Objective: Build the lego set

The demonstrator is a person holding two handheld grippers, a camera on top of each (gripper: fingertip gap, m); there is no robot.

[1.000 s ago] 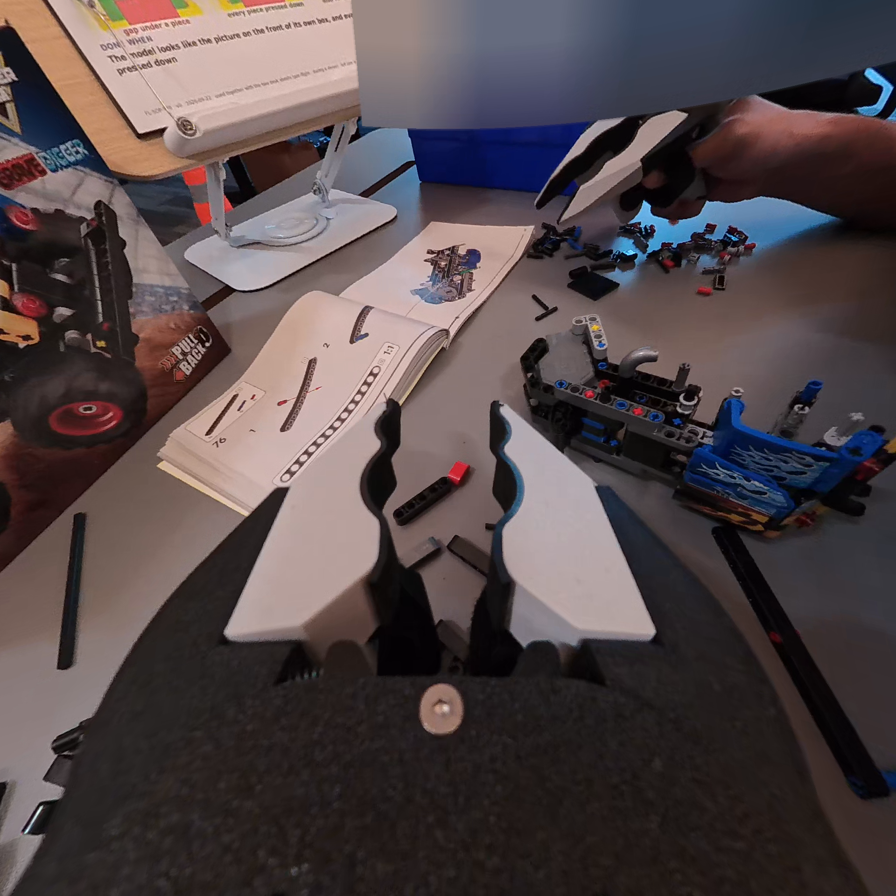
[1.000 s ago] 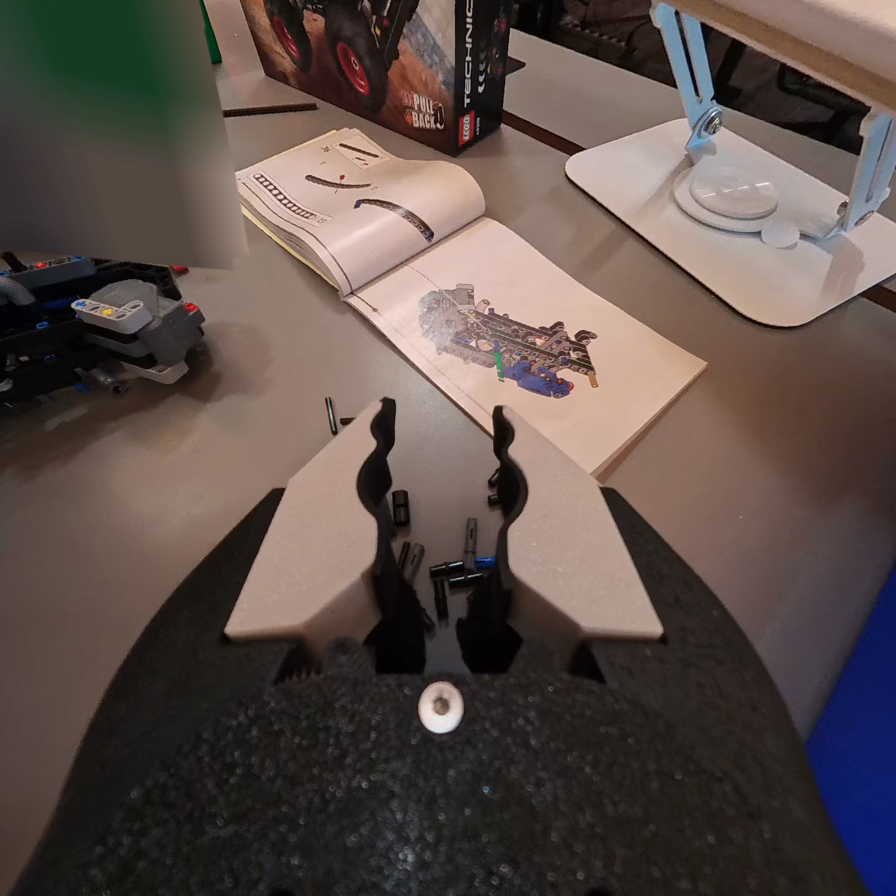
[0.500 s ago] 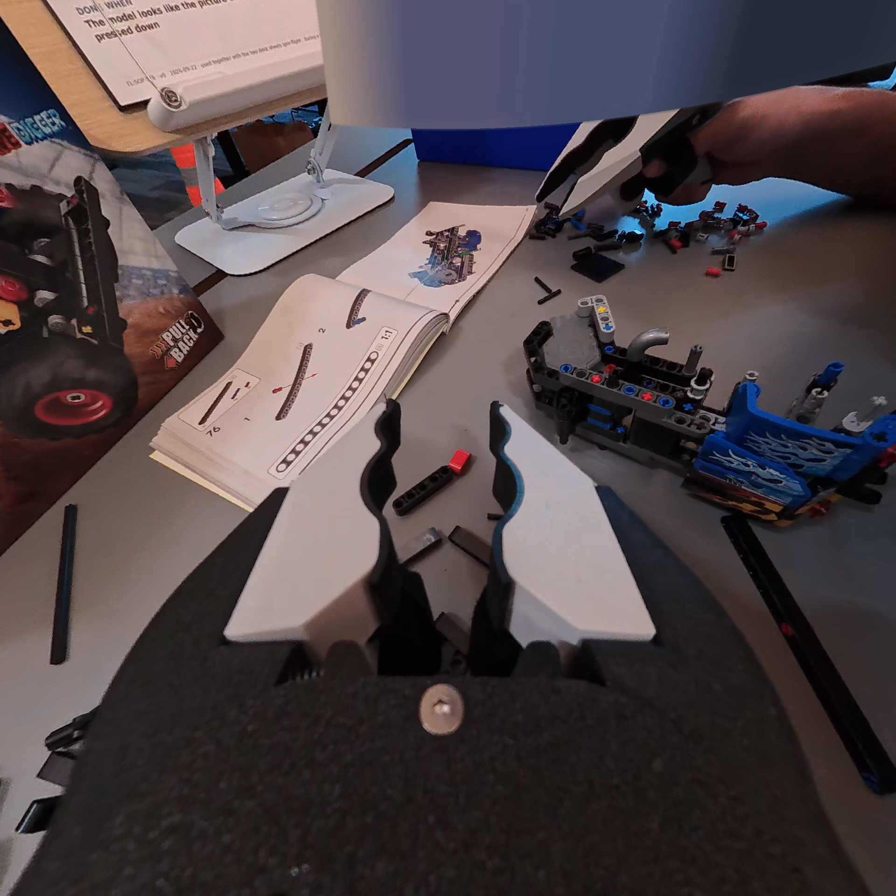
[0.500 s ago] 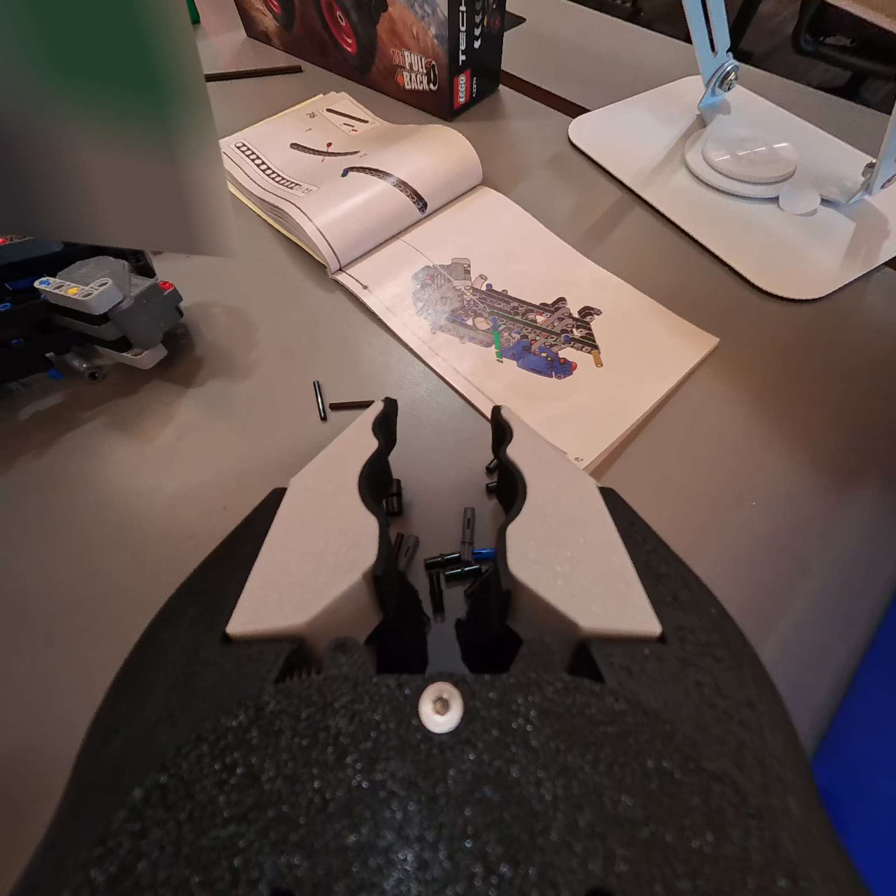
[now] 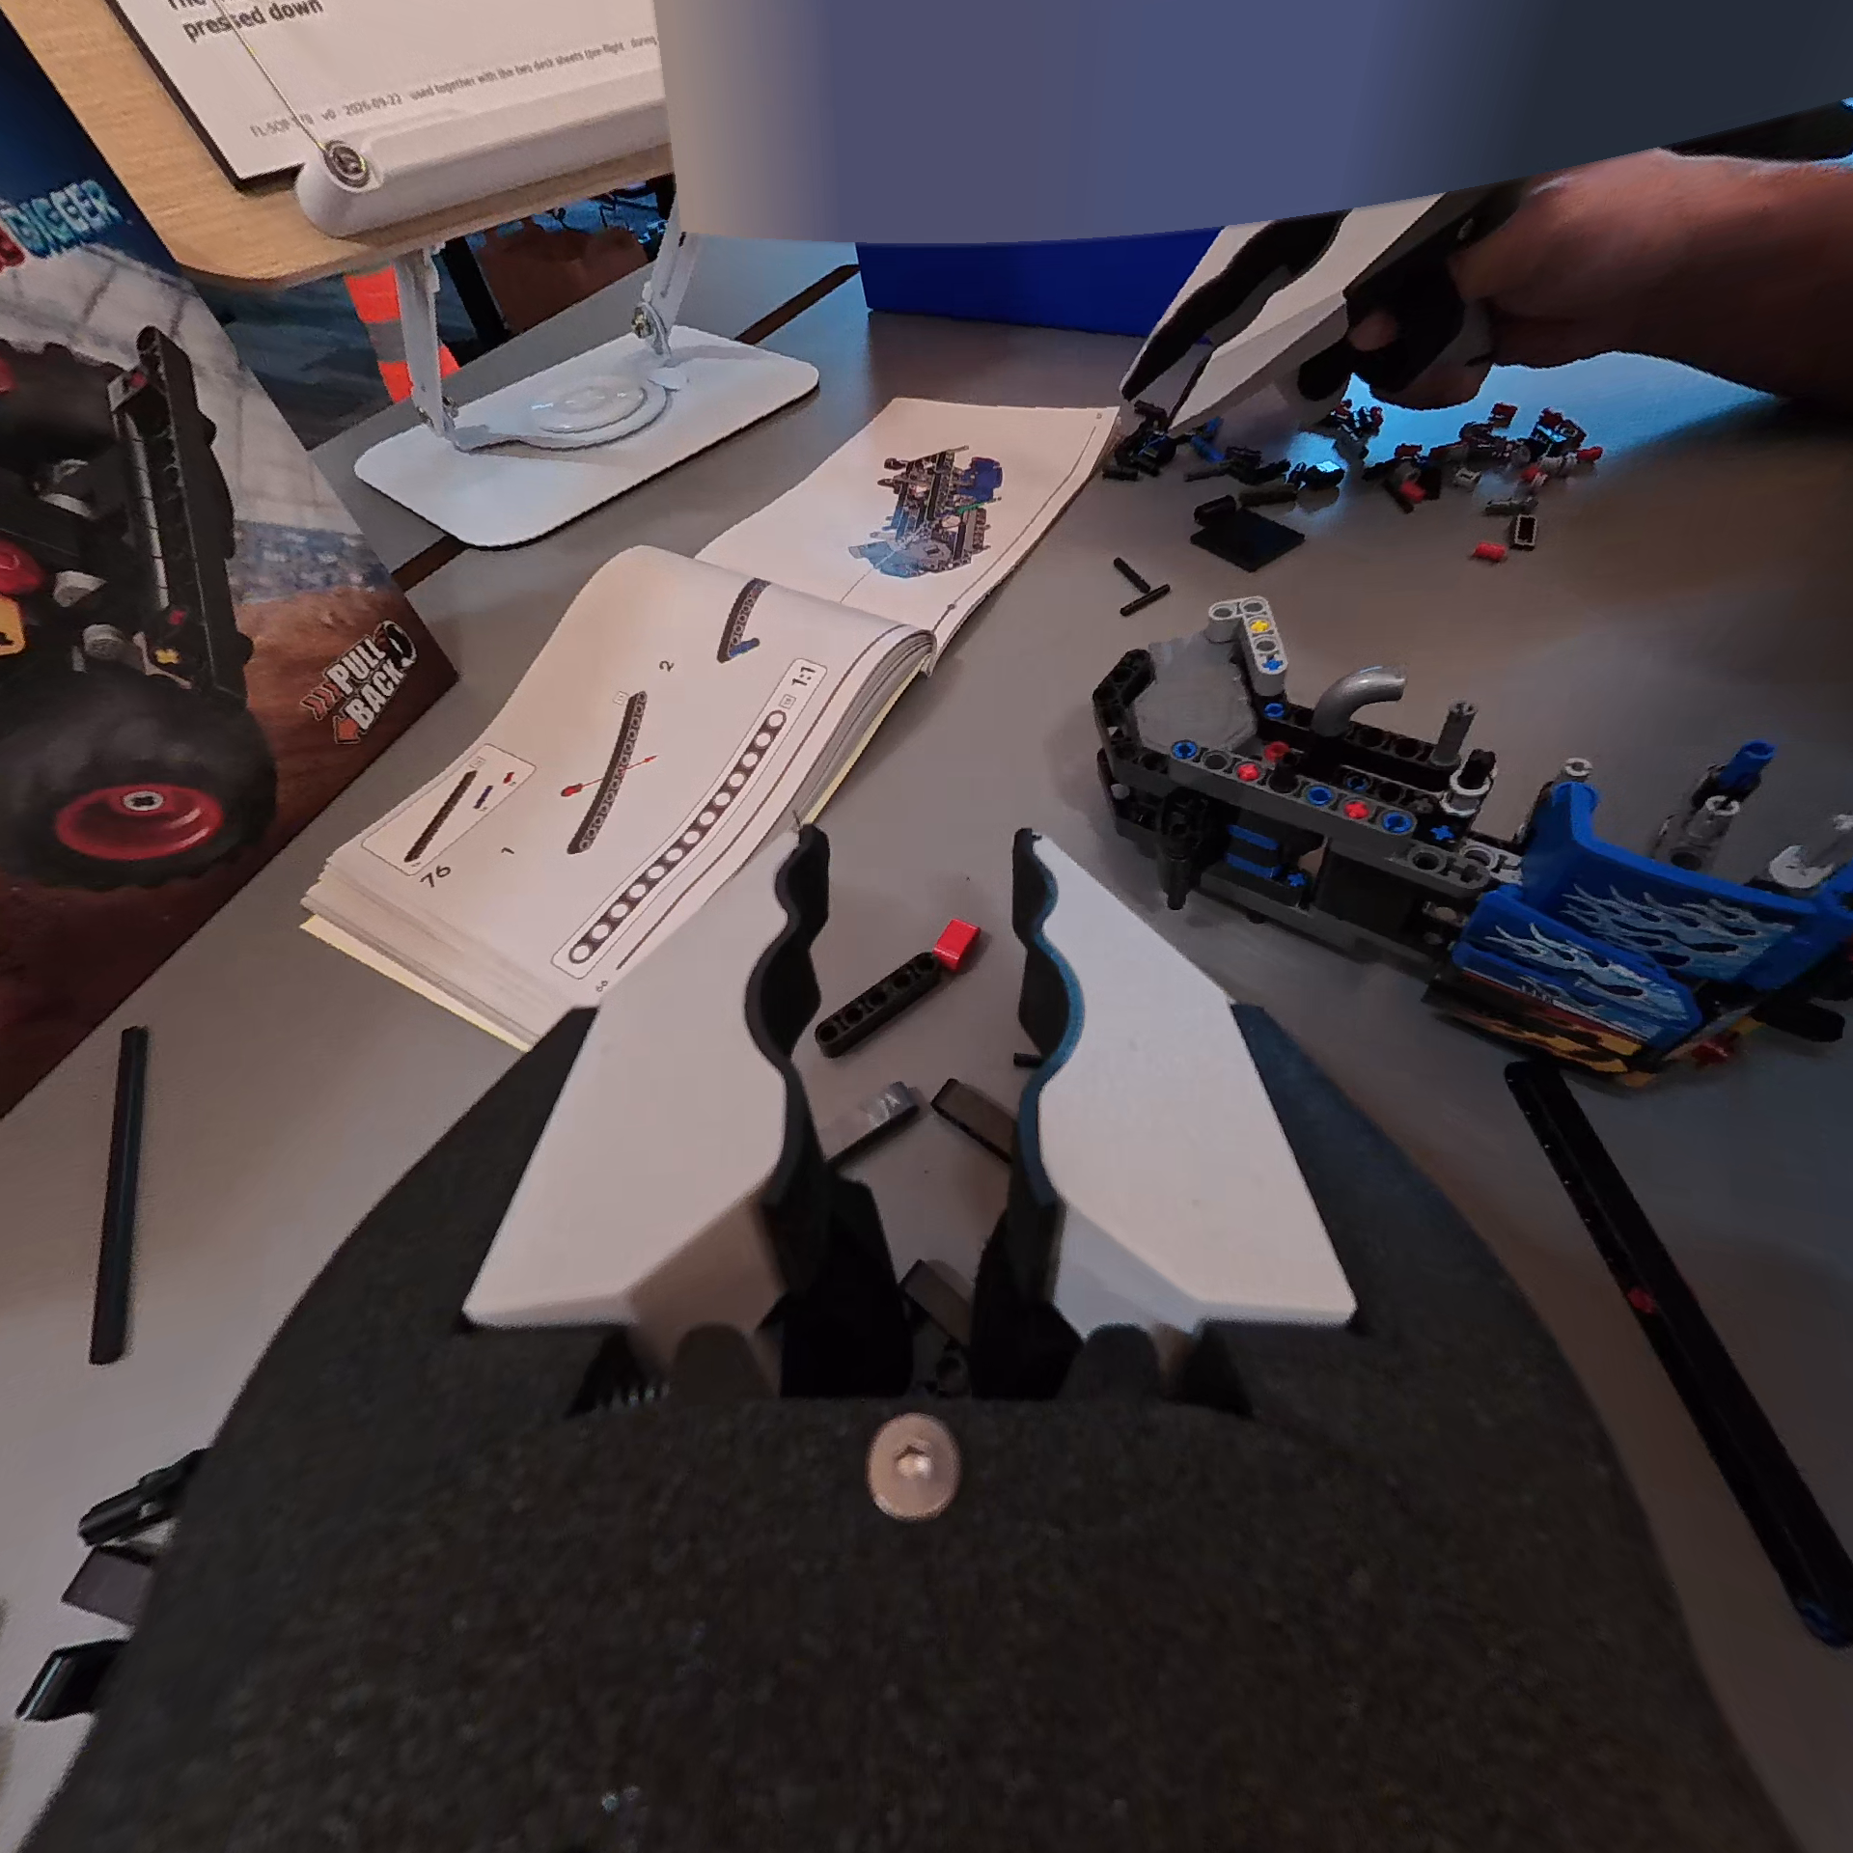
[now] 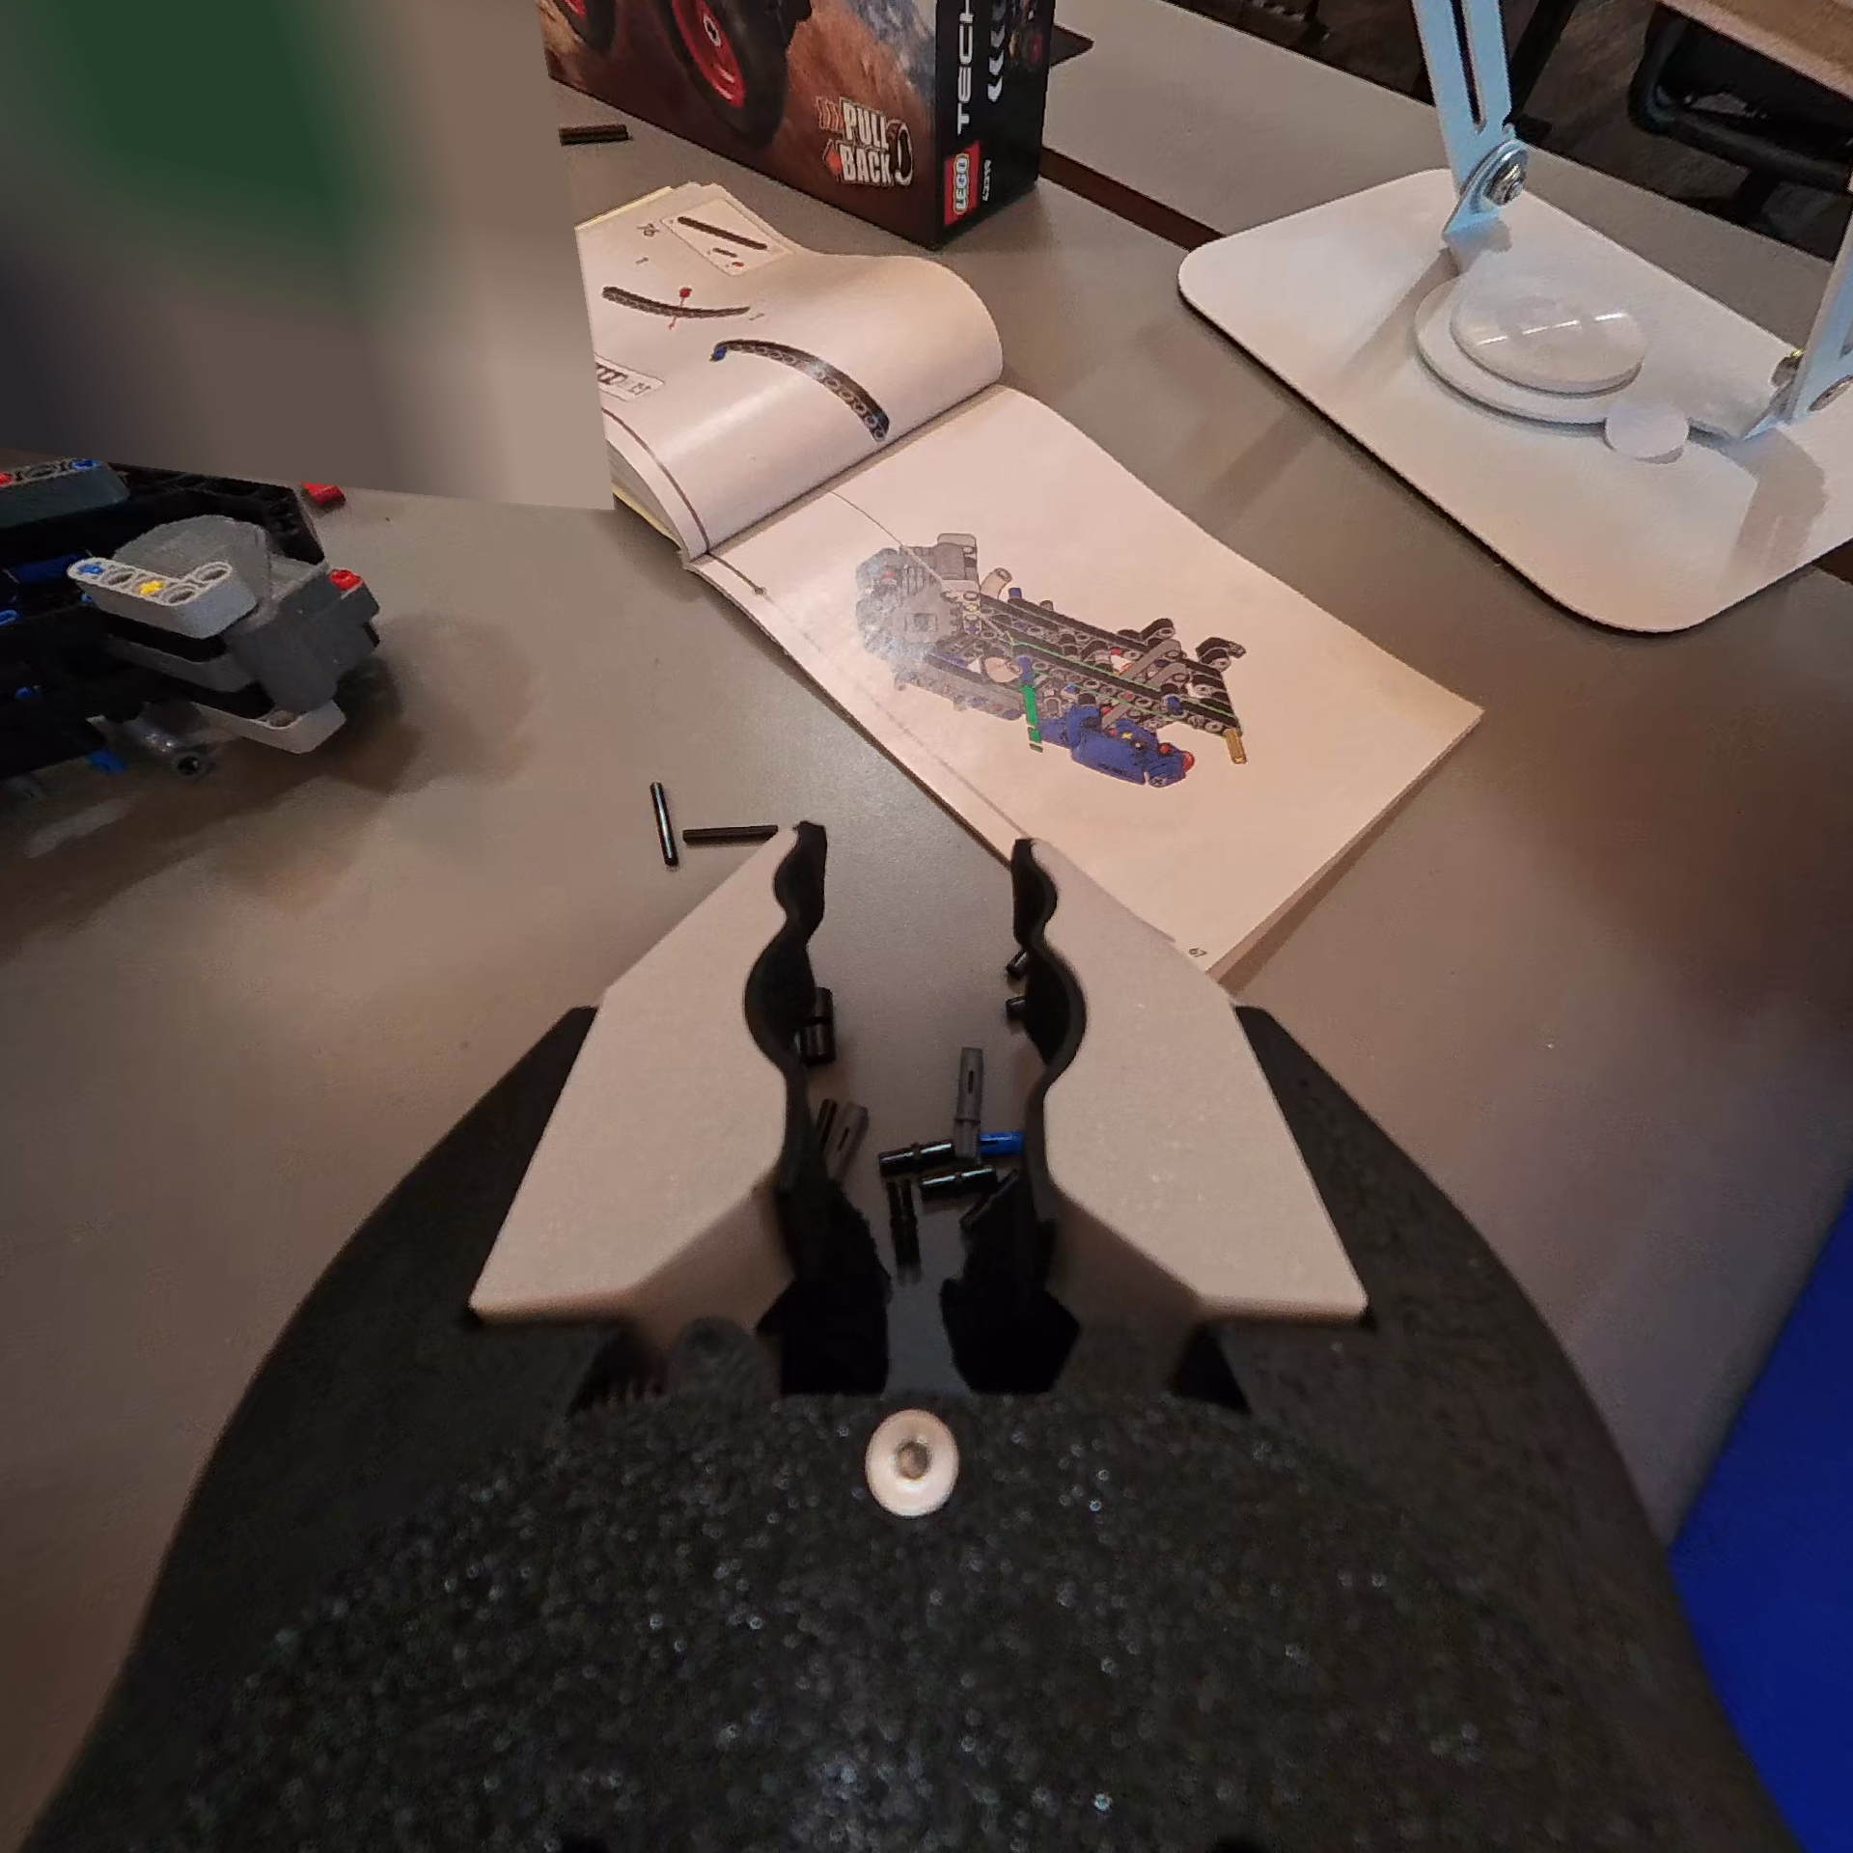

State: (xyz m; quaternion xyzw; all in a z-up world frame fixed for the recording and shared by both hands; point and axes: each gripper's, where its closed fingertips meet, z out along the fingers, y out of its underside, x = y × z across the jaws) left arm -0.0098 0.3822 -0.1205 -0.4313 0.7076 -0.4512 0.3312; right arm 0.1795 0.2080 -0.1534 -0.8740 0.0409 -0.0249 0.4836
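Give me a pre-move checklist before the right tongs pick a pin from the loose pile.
1. Right tongs open, nothing held: ok.
2. Small pins lie between the fingers on the table: ok.
3. Which pin the booklet step needs: cannot tell.
4. Pins well apart for a single pick: not ok, several touch.
5. Left tongs open, over the black beam with red piece, clear of the right: ok.
6. Partly built model out of the path: ok.
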